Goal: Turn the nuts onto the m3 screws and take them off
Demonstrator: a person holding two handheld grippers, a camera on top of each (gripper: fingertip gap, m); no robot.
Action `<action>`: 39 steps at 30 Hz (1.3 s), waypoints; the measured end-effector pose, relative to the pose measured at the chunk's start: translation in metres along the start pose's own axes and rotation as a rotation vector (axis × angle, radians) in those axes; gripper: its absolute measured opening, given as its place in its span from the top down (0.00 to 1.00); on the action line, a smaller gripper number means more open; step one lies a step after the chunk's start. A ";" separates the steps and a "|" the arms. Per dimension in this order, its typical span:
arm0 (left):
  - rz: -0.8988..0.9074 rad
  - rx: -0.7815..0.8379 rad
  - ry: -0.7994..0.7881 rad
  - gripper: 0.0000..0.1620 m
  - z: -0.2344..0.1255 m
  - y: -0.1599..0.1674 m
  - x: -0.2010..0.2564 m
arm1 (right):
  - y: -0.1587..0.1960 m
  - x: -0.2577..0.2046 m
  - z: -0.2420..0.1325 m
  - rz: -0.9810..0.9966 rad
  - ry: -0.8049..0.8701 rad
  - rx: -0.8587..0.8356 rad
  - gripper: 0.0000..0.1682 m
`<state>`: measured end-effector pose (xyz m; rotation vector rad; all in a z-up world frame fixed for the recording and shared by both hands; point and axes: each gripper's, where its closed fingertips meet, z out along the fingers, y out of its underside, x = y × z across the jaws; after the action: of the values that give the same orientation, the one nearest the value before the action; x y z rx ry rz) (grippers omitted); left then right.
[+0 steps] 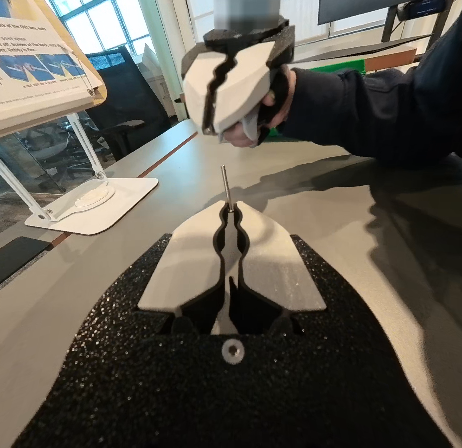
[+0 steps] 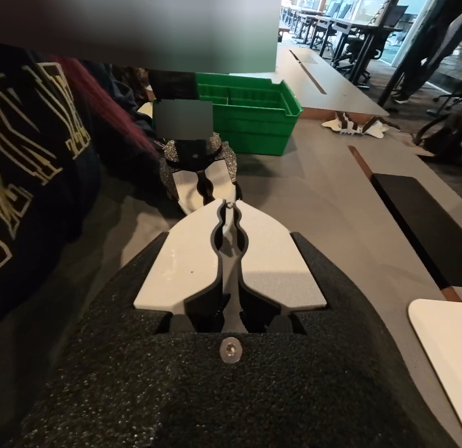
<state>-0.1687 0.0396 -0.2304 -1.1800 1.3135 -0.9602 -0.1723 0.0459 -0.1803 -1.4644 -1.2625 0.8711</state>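
Observation:
My left gripper point(image 1: 231, 207) is shut on the head end of a thin silver M3 screw point(image 1: 226, 186), which stands out from the tips toward the right gripper. My right gripper point(image 1: 208, 131) hangs above and beyond the screw's free end, tips pointing down, a small metal nut point(image 1: 207, 130) pinched at its tips. In the right wrist view my right gripper point(image 2: 230, 204) is shut on that small silver nut point(image 2: 229, 205), with the left gripper point(image 2: 207, 186) just beyond and below it. The nut and the screw's tip are apart.
A white stand point(image 1: 95, 206) carries an instruction sheet point(image 1: 37, 61) at the left. A green bin point(image 2: 250, 118) stands behind the left gripper. A black pad point(image 2: 420, 223) lies at the right on the grey table point(image 1: 175, 161). A person's dark sleeve point(image 1: 375, 111) crosses from the right. The left gripper's tips are roughly 5 cm from the right gripper's.

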 end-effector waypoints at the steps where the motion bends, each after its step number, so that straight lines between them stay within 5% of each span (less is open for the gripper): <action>1: 0.001 0.000 0.000 0.98 0.000 0.000 0.000 | 0.001 -0.002 0.002 0.002 -0.008 -0.005 0.97; 39: 0.004 0.000 0.000 0.98 0.000 0.000 0.000 | 0.016 -0.009 0.012 0.026 -0.055 -0.075 0.97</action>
<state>-0.1689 0.0396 -0.2301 -1.1770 1.3154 -0.9575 -0.1812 0.0399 -0.1998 -1.5277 -1.3324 0.8953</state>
